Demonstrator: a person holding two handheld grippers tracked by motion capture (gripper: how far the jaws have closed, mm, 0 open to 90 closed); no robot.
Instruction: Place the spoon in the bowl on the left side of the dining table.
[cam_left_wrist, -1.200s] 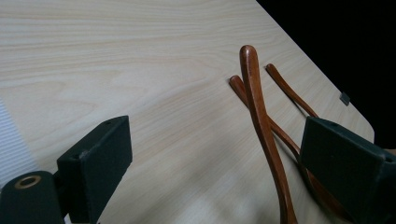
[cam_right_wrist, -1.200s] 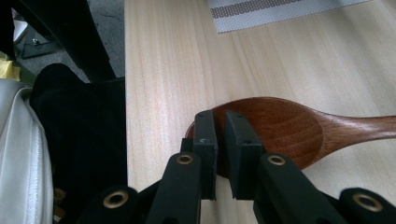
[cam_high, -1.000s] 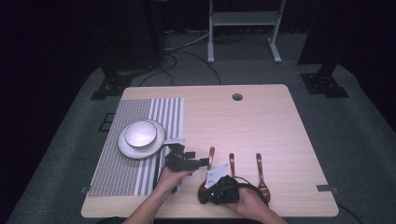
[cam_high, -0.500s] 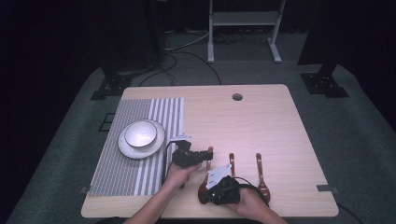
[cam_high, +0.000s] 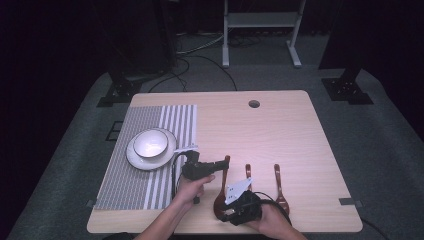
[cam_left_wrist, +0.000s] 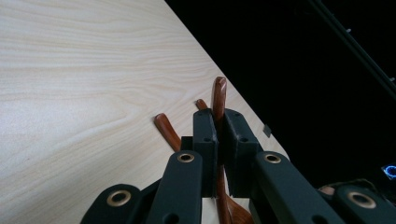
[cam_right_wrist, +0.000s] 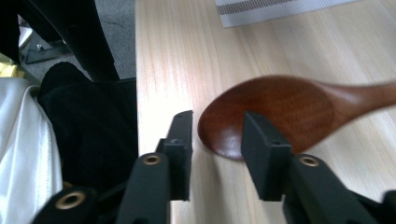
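Three brown wooden spoons lie near the table's front edge. My left gripper (cam_high: 218, 165) is shut on the handle of the leftmost spoon (cam_high: 223, 181); its jaws have just been closing on that handle (cam_left_wrist: 218, 91), which sticks out past the pads. My right gripper (cam_high: 223, 214) sits at the same spoon's bowl (cam_right_wrist: 275, 109). Its jaws have just been opening and stand apart, the bowl's rim between them with no pad pressing on it. The middle spoon (cam_high: 247, 172) and the right spoon (cam_high: 279, 184) lie untouched.
A white bowl (cam_high: 150, 142) sits on a white plate (cam_high: 134, 156) on a grey striped placemat (cam_high: 150, 120) at the left. The table's front edge (cam_right_wrist: 136, 70) is close to the right gripper, with the person's lap below it. A cable hole (cam_high: 254, 104) is at the back.
The left gripper's jaws have closed on the spoon handle. The right gripper's jaws have parted at the spoon's bowl. Both hands have stayed nearly where they were.
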